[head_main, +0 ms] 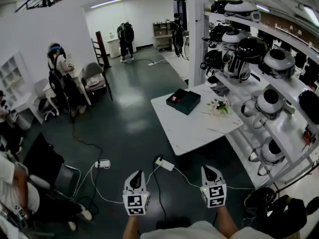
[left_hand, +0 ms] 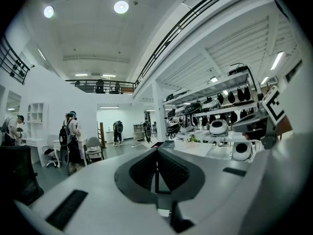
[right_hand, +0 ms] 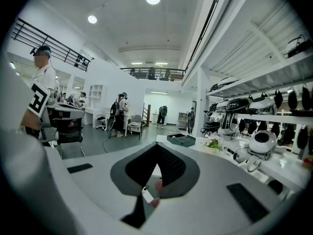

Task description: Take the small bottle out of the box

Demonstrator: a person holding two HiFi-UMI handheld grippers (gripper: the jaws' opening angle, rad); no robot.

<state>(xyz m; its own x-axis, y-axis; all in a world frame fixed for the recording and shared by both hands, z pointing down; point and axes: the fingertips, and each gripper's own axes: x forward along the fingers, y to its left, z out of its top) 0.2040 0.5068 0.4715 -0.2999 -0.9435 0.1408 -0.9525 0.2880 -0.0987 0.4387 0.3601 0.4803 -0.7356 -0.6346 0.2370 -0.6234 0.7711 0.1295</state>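
Note:
A dark, flat box [head_main: 183, 101] lies on the white table [head_main: 199, 128], well ahead of both grippers. Something small, red and white, shows at its left end; no bottle can be made out. In the right gripper view the box [right_hand: 181, 140] sits far off, beyond the jaws. My left gripper [head_main: 136, 175] and right gripper [head_main: 210, 170] hang side by side over the dark floor, short of the table. Both point roughly level toward it. The left gripper [left_hand: 156, 153] has its jaws together with nothing between them. The right gripper [right_hand: 157, 147] is likewise shut and empty.
A small bunch of flowers [head_main: 219, 105] stands on the table right of the box. White shelving [head_main: 279, 108] with robot heads runs along the right. Power strips [head_main: 165, 164] and cables lie on the floor just ahead. People and chairs [head_main: 94, 78] are at the left.

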